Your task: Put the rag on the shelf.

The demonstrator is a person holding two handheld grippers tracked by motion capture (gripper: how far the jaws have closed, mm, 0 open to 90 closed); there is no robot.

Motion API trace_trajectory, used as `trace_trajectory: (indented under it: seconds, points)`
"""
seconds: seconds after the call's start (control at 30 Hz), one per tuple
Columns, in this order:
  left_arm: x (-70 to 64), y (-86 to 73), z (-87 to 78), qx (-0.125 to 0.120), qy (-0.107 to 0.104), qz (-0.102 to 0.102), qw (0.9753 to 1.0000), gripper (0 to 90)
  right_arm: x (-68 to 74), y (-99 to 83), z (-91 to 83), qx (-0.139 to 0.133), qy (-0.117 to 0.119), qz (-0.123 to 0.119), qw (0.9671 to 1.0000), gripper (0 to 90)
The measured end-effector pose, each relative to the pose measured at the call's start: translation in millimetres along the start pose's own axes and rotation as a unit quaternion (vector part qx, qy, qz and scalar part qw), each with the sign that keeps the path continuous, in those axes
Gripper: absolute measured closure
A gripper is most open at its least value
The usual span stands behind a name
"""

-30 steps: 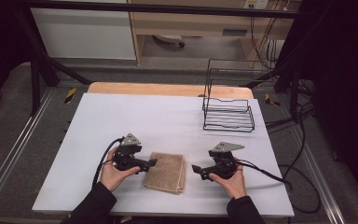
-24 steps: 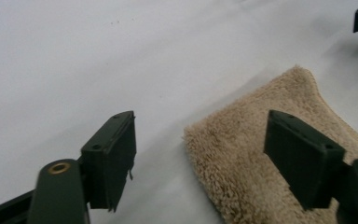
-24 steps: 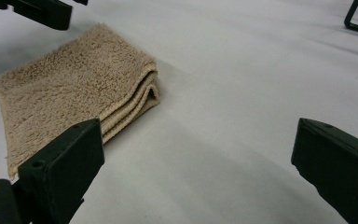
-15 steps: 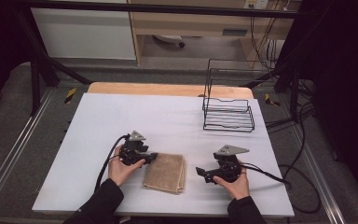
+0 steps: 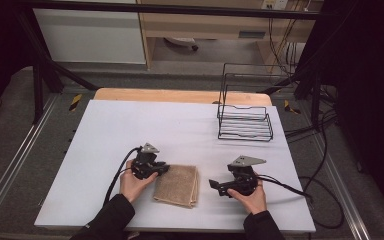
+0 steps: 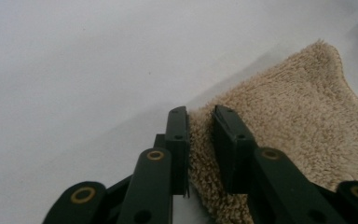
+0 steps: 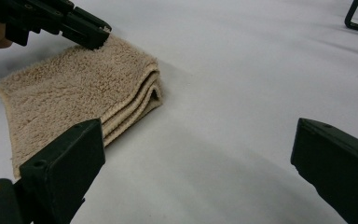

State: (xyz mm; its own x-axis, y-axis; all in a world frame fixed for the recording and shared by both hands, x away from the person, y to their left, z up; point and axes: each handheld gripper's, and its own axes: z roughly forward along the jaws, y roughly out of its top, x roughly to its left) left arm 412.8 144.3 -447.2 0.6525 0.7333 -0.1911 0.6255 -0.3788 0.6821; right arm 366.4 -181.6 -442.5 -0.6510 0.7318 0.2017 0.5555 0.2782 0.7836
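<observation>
Left gripper (image 6: 200,123) apparently pinches the towel (image 6: 284,135); right gripper (image 7: 196,154) gapes.

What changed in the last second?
The left gripper swung in to the towel's near-left corner, and its jaws now pinch the edge. The right gripper dropped back slightly toward the person, jaws wide open. The towel, folded, and the wire rack haven't moved.
</observation>
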Motion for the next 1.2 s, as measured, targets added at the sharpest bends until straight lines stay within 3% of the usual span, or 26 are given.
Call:
trace_trajectory:
  seconds: [0.17, 0.4, 0.6, 0.8, 1.2]
  points:
    - [-1.6, -0.3, 0.2, -0.001, 0.003, 0.001, 1.0000, 81.7, -0.1, 0.6, 1.2, 0.000, 0.000, 0.006, 1.0000, 2.2]
    - [-3.5, -2.1, 1.3, -0.003, 0.007, 0.008, 0.9999, 82.3, 3.5, 5.2, 3.8, -0.001, -0.007, 0.007, 1.0000, 0.7]
    - [-1.0, -3.8, 1.8, -0.008, -0.001, 0.010, 0.9999, 82.2, 9.4, 14.1, 13.4, -0.001, -0.019, 0.015, 0.9997, 1.6]
    - [-2.1, -4.3, 1.9, -0.009, 0.004, 0.014, 0.9998, 82.1, 18.4, 23.0, 28.2, 0.001, -0.012, 0.014, 0.9998, 7.0]
    - [-2.2, -5.0, 1.9, -0.012, 0.004, 0.018, 0.9998, 82.1, 26.5, 33.6, 59.9, 0.018, -0.021, 0.022, 0.9994, 29.0]
